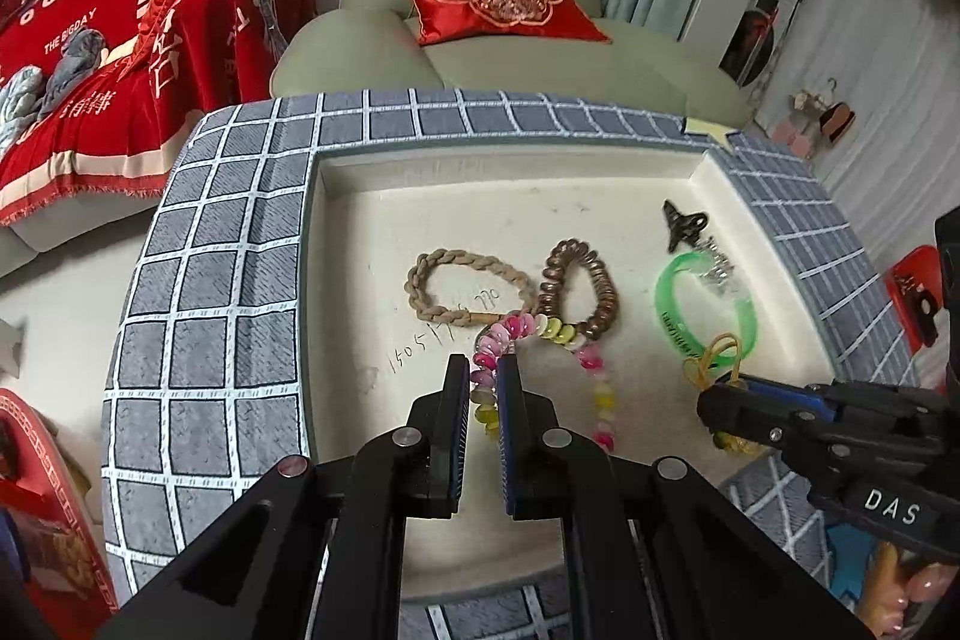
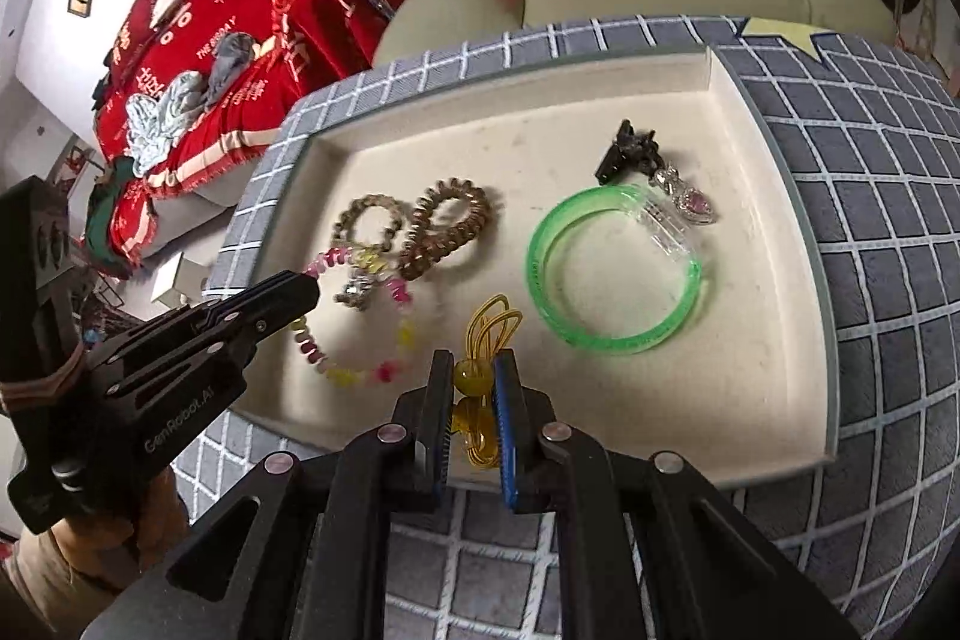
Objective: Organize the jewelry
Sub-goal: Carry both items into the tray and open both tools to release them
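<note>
Left gripper [image 1: 483, 364], lower centre of the left wrist view: fingers narrowly apart with a run of the pink-and-yellow bead bracelet [image 1: 543, 331] between them; whether pads actually press the beads, cannot tell. Right gripper [image 2: 474, 361], lower centre of the right wrist view: same narrow gap, straddling the yellow hair tie [image 2: 480, 346] and its amber beads, contact likewise unclear.

All pieces inside the cream tray [image 1: 372, 244] at mid-frame. Risk on the left: bead bracelet lies across the bronze spiral tie [image 1: 576, 289] and touches the braided tan bracelet [image 1: 462, 289], so lifting likely drags both along or tangles them. Risk on the right: thin elastic loops near the green bangle [image 2: 612, 274] could snag it or slip from a loose pinch.

Hard to read: black clip [image 2: 627, 151] and clear pink-stoned piece [image 2: 684, 202] overlap at upper right; bracelet's near end hidden behind fingers.
</note>
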